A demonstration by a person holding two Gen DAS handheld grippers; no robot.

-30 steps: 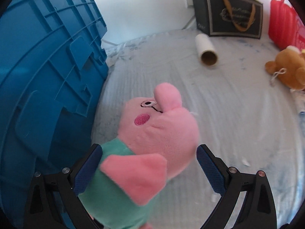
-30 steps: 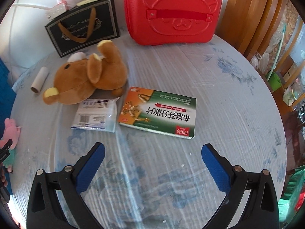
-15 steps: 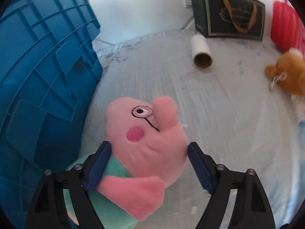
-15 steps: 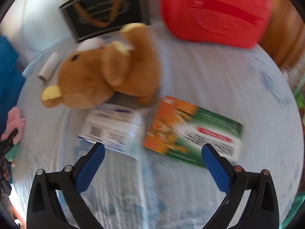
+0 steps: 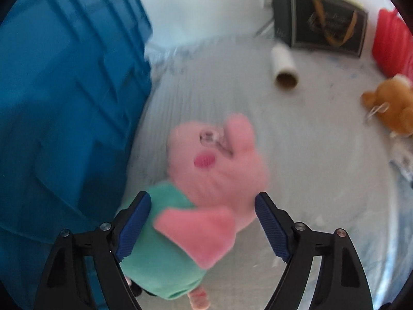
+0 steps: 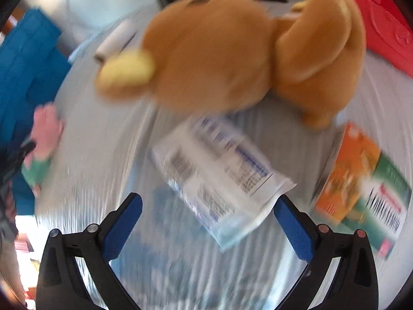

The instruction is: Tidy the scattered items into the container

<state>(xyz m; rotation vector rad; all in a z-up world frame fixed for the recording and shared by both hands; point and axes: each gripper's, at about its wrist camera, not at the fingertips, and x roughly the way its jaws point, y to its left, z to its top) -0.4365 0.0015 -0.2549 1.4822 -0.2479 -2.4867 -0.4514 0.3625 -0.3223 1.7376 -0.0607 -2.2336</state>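
A pink pig plush (image 5: pixel 219 170) in a teal shirt sits between the pads of my left gripper (image 5: pixel 200 219). Both pads touch it, the left on the teal body and the right at the edge of the pink head, and the jaws are opening slightly. The blue container (image 5: pixel 64 103) rises right beside it on the left. My right gripper (image 6: pixel 206 214) hangs open over a white printed packet (image 6: pixel 219 175), whose near corner lies between the fingers, untouched. A brown bear plush (image 6: pixel 219 51) lies just beyond the packet. An orange-green medicine box (image 6: pixel 361 186) lies to the right.
A paper roll (image 5: pixel 284 67) lies on the pale tablecloth (image 5: pixel 309 168). A black gift bag (image 5: pixel 327 23) and a red case (image 6: pixel 387 20) stand at the far edge. In the right wrist view the blue container (image 6: pixel 25 64) and the pig (image 6: pixel 46 129) show at the left.
The left jaws came in from wide apart onto the pig, then eased a little. The right gripper dropped and rolled towards the bear and packet, which now loom larger.
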